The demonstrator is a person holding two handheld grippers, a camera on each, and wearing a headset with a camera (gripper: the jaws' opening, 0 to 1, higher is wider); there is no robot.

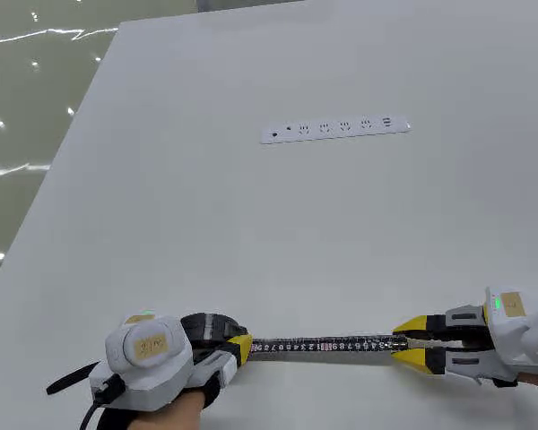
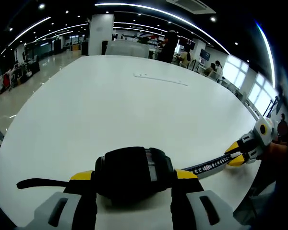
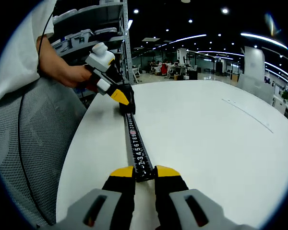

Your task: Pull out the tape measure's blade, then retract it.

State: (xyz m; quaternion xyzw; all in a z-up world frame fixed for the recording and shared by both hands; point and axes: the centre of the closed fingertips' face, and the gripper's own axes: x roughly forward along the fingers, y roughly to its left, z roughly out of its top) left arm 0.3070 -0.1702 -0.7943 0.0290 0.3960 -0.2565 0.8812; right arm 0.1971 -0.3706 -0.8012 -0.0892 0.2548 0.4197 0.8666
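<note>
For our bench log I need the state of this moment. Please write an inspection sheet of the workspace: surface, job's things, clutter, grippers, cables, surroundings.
Surface: white table, plain top.
Job's things: black case near the table's near edge; blade drawn out to the right, numbers up.
Clutter: white power strip farther back, nothing plugged in; black strap lies left of the case.
Grippers: left gripper shut on the case; right gripper shut on the blade's end.
Cables: thin dark lead down the person's side.
Surroundings: glossy floor left of the table; shelves behind the person.
</note>
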